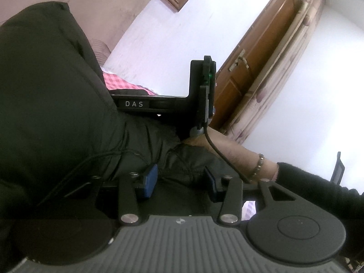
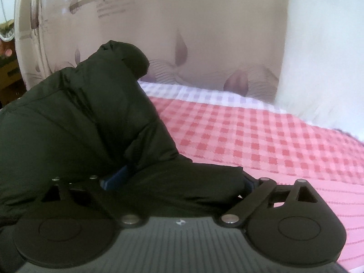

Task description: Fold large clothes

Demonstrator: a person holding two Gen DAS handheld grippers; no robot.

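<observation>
In the left wrist view, the left hand-held gripper (image 1: 179, 182) is seen with its blue pads (image 1: 150, 180) set apart and a bunched fold of the black padded jacket (image 1: 56, 104) pressed between them; it is grasping the jacket. A thin black cord (image 1: 91, 159) is noted lying across the fabric just beside the left pad. Beyond the fold, the right hand-held gripper (image 1: 200, 95), marked "DAS", is observed from the side with a cable (image 1: 218, 150) running from it, held by a bare wrist wearing a beaded bracelet (image 1: 258, 166). A brown wooden door (image 1: 257, 63) and a white wall (image 1: 163, 36) are recorded behind.

In the right wrist view, the right hand-held gripper (image 2: 177, 182) is found spread wide, with jacket (image 2: 79, 113) material filling the gap between its fingers; one blue pad (image 2: 116, 177) is partly buried in the cloth, and the jacket is grasped. The garment is heaped on the left of the bed, rising above the pink checked bedsheet (image 2: 261, 136). A leaf-patterned wall panel (image 2: 204, 45) stands behind the bed.
</observation>
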